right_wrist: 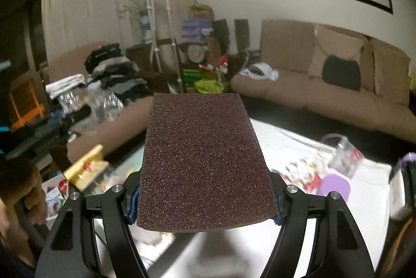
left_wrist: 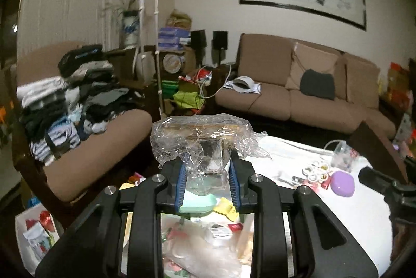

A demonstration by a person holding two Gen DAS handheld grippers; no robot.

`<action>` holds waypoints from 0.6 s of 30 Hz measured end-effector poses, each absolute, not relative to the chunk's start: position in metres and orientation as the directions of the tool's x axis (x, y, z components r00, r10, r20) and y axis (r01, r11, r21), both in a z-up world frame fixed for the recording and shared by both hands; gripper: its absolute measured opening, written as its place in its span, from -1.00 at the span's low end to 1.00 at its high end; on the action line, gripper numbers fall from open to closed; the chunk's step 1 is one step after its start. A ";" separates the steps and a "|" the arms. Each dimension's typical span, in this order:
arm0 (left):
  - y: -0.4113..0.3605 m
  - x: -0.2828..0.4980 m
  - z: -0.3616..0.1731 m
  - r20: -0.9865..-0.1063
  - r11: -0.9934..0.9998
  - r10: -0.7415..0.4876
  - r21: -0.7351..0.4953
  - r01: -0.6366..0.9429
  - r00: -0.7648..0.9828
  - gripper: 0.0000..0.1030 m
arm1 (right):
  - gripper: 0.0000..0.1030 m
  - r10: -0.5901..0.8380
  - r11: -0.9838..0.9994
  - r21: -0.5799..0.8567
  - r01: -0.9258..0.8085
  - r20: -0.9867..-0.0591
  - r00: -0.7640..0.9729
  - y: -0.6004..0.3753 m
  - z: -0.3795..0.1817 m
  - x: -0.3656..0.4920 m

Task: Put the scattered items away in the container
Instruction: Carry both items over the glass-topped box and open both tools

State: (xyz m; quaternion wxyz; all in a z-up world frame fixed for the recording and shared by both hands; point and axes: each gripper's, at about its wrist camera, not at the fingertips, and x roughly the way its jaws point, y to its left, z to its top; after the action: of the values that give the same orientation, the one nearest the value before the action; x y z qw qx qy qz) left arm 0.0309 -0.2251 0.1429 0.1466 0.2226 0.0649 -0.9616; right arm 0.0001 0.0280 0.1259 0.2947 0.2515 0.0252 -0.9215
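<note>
With the left gripper (left_wrist: pixel 208 174) pinching a crinkly wrapper (left_wrist: pixel 205 137) and the right gripper (right_wrist: pixel 205 202) clamping a pad (right_wrist: pixel 202 161), both aloft over the table (left_wrist: pixel 338 213), the thin wrapper may slip loose before reaching the container.

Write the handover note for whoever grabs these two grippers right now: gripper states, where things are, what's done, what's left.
Left gripper: shut on a clear plastic package, held up above the table.
Right gripper: shut on a dark red gritty sponge pad, also in the air.
On the table: purple oval case, tape rolls, clear cup, yellow packet, mint-green tray below the left gripper.
Done: both items picked up.
Left: put both into the container, then collect the rest. Which object is the container is unclear from these views.
</note>
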 end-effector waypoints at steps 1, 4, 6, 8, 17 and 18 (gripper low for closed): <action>-0.235 0.034 0.139 -0.446 -0.946 -0.243 -0.088 0.312 -0.861 -0.50 | 0.44 -0.538 -0.821 0.104 0.562 -0.472 -0.699 0.020 0.127 -0.002; -0.259 0.034 0.123 -0.478 -0.944 -0.200 -0.141 0.300 -0.855 -0.50 | 0.45 -0.559 -0.805 0.109 0.583 -0.468 -0.685 -0.006 0.122 -0.006; -0.275 0.030 0.109 -0.512 -0.946 -0.158 -0.167 0.279 -0.844 -0.50 | 0.45 -0.584 -0.790 0.142 0.597 -0.470 -0.661 -0.020 0.115 -0.010; -0.288 0.030 0.100 -0.523 -0.945 -0.117 -0.204 0.257 -0.844 -0.50 | 0.45 -0.615 -0.769 0.181 0.613 -0.472 -0.632 -0.031 0.108 -0.013; -0.317 0.012 0.040 -0.711 -0.951 -0.106 -0.131 0.279 -0.695 -0.50 | 0.45 -0.644 -0.727 0.292 0.622 -0.603 -0.470 -0.085 0.049 -0.033; -0.318 0.009 0.035 -0.731 -0.948 -0.110 -0.127 0.292 -0.673 -0.50 | 0.45 -0.634 -0.728 0.282 0.625 -0.624 -0.457 -0.093 0.042 -0.033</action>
State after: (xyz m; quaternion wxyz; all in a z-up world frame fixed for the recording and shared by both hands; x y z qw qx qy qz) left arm 0.0092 -0.3178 0.0347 0.1108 0.3886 0.1172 -0.9072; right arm -0.0335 -0.0933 0.0417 0.3689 0.3682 -0.0062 -0.8534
